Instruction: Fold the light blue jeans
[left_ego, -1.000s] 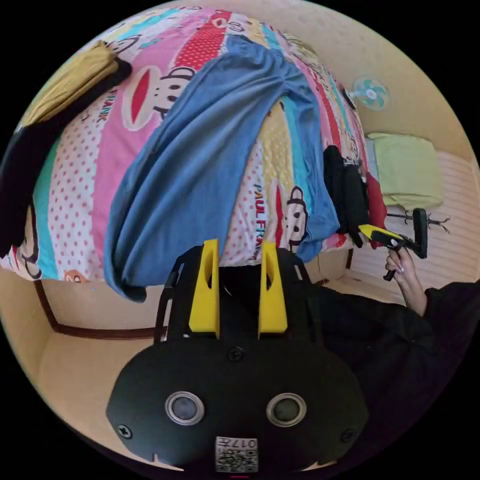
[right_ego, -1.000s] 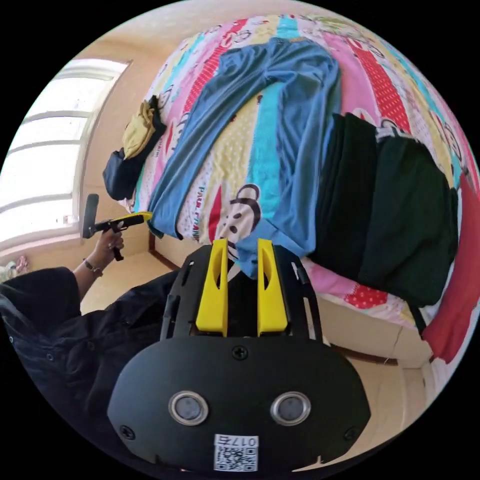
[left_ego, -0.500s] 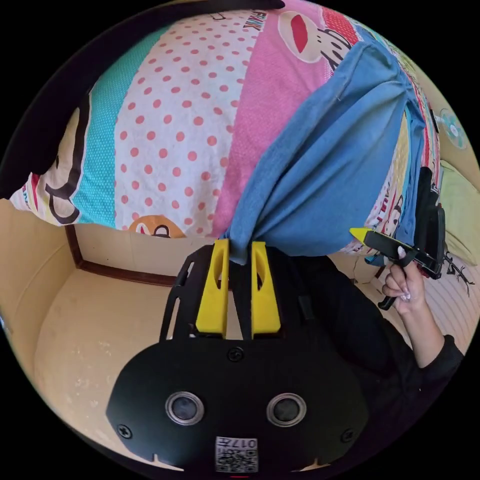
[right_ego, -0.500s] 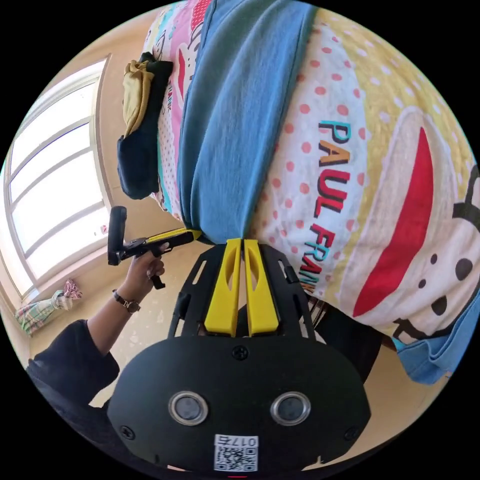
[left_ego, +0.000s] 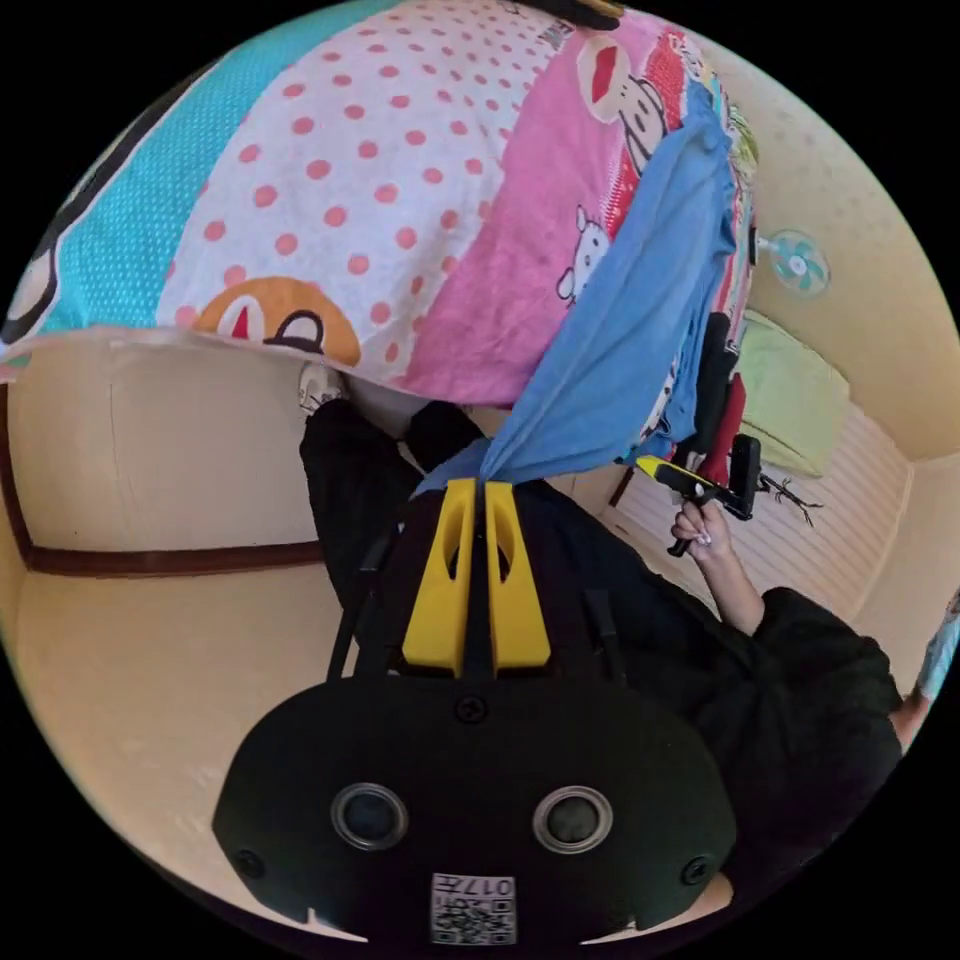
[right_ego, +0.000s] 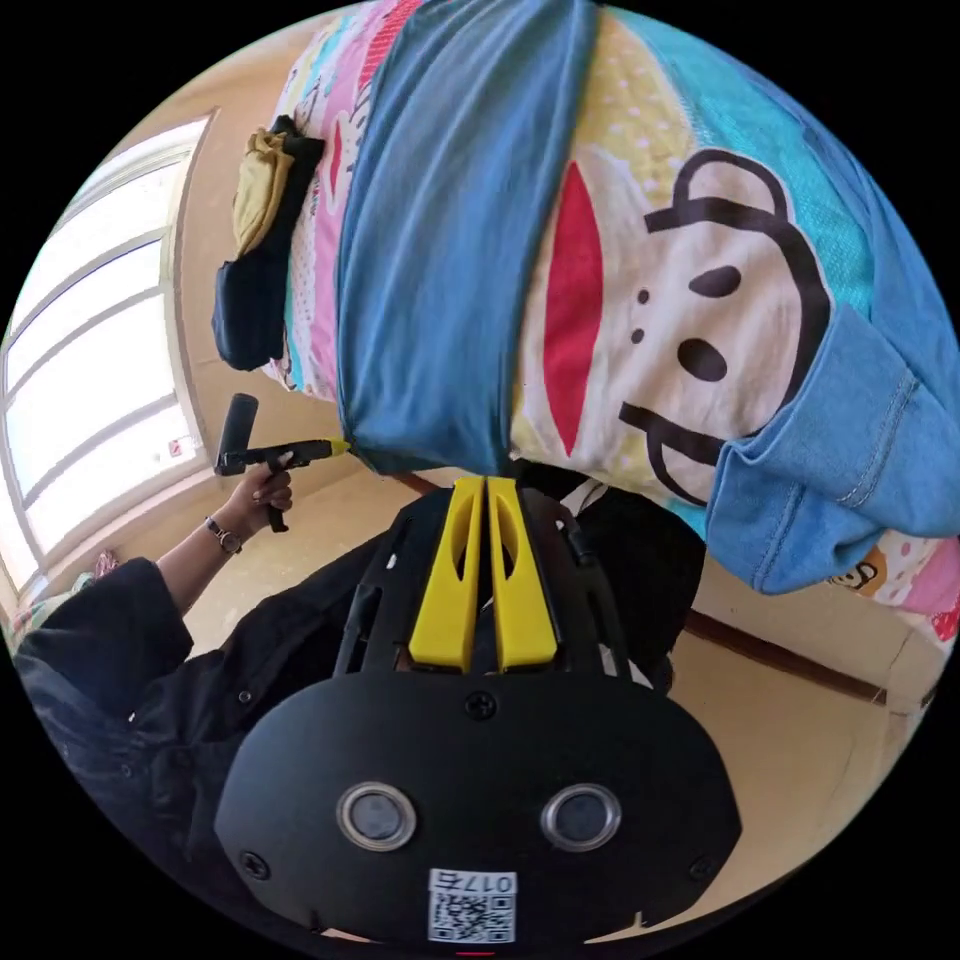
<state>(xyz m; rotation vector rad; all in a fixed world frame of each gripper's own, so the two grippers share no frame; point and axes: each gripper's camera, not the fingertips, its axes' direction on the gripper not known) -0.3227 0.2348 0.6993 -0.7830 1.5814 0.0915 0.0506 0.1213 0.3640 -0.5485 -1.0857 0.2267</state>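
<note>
A colourful cartoon bedsheet (right_ego: 700, 330) covers the bed; dark and yellow clothes (right_ego: 255, 250) lie near the window (right_ego: 90, 360); a fan (left_ego: 797, 264) stands by the wall.

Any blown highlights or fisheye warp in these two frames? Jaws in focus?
Right gripper view: window blown out to near white, bed edge bent by fisheye, right gripper sharp. Left gripper view: even light, no glare, wall trim curves, left gripper and jeans sharp.

Bed with a cartoon-print cover

The bed (right_ego: 640, 300) carries the light blue jeans (right_ego: 450, 230), one leg hanging over its near edge; a yellow and dark clothes pile (right_ego: 255, 250) lies at its left side.
</note>
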